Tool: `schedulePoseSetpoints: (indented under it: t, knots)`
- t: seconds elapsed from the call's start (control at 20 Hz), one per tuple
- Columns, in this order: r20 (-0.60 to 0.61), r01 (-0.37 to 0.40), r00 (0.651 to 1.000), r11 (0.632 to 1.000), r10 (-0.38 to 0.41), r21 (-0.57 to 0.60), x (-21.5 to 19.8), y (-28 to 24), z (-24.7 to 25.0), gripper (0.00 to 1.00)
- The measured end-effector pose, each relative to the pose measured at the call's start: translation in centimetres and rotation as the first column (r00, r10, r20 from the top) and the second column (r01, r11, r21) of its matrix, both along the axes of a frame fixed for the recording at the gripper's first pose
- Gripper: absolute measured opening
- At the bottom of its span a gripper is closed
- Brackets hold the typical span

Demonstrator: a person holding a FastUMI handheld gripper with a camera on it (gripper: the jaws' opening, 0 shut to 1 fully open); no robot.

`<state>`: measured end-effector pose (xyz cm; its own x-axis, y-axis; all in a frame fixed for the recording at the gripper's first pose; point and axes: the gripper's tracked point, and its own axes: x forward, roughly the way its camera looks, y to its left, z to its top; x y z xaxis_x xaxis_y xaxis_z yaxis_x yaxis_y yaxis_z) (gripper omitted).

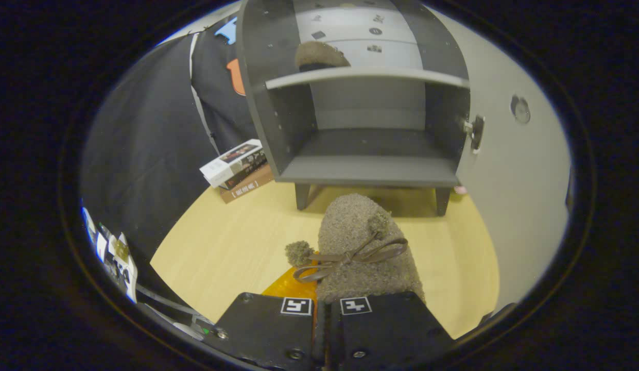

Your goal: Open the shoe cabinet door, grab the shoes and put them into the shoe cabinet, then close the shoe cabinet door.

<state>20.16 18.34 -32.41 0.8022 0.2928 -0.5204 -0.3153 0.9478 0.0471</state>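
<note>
The gripper (322, 309) sits with its two fingers drawn close together, only a thin slit between them, pinching the heel end of a fuzzy grey-brown shoe (363, 247). The shoe (a soft slipper, by the look of it) points forward from the fingers toward the cabinet, raised above the light wooden floor (221, 242). A thin ribbon bow (345, 257) lies across its top, with a small pom-pom at each end. Something orange and glossy (293, 286) shows just under the shoe's left side; what it is cannot be told.

Beyond the shoe stands the grey shoe cabinet (365, 123) on short legs, open at the front. Its door (515, 154) is swung out to the right, a small dark fitting on the door's inner edge. The lower shelf is bare. On the upper shelf a second shoe (319, 55) of the same fuzzy material rests toward the left.

To the left of the cabinet, a small stack of books (239, 167) lies on the floor against the dark cloth wall (154, 144).
</note>
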Motion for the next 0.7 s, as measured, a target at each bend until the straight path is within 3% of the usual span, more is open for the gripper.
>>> schedulePoseSetpoints:
  t: [0.3,0.7]
  knots:
    - [0.190,0.002,0.982,1.000,0.002,-0.021,-0.6,0.2,11.8,0.07]
    - [0.395,0.049,0.918,0.998,-0.031,-0.035,4.0,0.8,24.7,0.07]
